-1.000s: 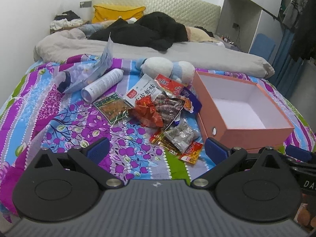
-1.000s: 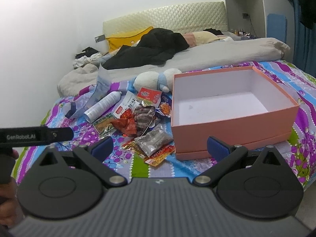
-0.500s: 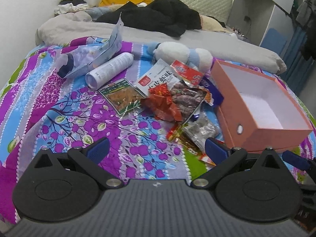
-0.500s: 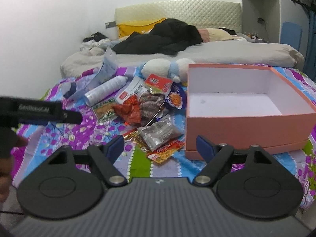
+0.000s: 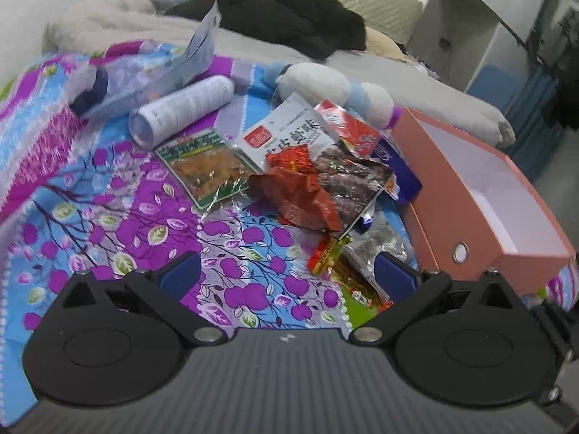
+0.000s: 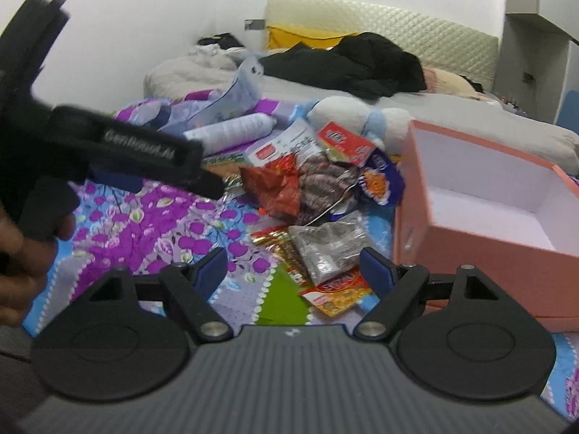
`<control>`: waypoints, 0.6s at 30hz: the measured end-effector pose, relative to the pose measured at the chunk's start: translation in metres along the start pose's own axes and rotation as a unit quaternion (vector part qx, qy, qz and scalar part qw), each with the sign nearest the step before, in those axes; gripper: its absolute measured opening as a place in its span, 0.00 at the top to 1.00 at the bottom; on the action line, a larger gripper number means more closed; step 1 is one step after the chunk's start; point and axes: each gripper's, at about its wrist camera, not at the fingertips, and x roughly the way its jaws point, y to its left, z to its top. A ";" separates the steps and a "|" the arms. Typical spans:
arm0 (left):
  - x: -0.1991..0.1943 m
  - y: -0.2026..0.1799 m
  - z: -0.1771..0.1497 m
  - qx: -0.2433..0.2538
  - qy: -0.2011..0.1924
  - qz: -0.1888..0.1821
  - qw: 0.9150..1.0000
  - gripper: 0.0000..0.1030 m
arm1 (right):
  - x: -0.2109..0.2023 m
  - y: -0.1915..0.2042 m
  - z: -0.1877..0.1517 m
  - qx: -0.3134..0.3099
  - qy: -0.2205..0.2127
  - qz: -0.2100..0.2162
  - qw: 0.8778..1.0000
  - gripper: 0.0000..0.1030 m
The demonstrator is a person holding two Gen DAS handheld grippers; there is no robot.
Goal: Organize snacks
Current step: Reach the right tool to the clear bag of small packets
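A pile of snack packets lies on the flowered bedspread: a green packet (image 5: pixel 202 166), a white packet (image 5: pixel 286 133), a crumpled red packet (image 5: pixel 300 195) and a dark sausage packet (image 5: pixel 347 181). A clear grey packet (image 6: pixel 325 246) and an orange packet (image 6: pixel 336 289) lie nearest, beside an empty pink box (image 6: pixel 470 253), which stands open at the right (image 5: pixel 434 188). My left gripper (image 5: pixel 286 275) hovers open over bare bedspread left of the pile. My right gripper (image 6: pixel 295 267) is open above the clear grey packet, apart from it. A black finger (image 6: pixel 144 152) of the left gripper crosses the right wrist view.
A white bottle (image 5: pixel 181 108), a crumpled plastic bag (image 5: pixel 163 72) and a white and blue plush toy (image 5: pixel 318 83) lie behind the snacks. Black clothes (image 5: pixel 296 18) and a grey duvet cover the far bed. A hand (image 6: pixel 21 253) holds the left gripper.
Both grippers have sunk and come closer to the snack pile, and both views have rolled. The right jaws stand narrower than a second ago. Nothing on the bed has moved.
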 end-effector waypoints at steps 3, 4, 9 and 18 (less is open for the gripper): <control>0.014 0.014 0.004 -0.025 0.007 -0.014 1.000 0.01 | 0.013 0.004 -0.001 -0.006 0.013 0.010 1.000 0.26; 0.019 0.017 0.006 -0.032 0.007 -0.022 0.999 0.01 | 0.018 0.004 -0.002 -0.010 0.018 0.009 1.000 0.32; 0.047 0.019 0.015 -0.050 0.017 -0.057 0.997 0.04 | 0.046 0.006 0.001 -0.041 0.031 -0.015 0.999 0.45; 0.097 0.003 0.031 -0.052 0.041 -0.095 0.993 0.12 | 0.086 -0.005 0.001 -0.058 0.053 -0.021 0.997 0.56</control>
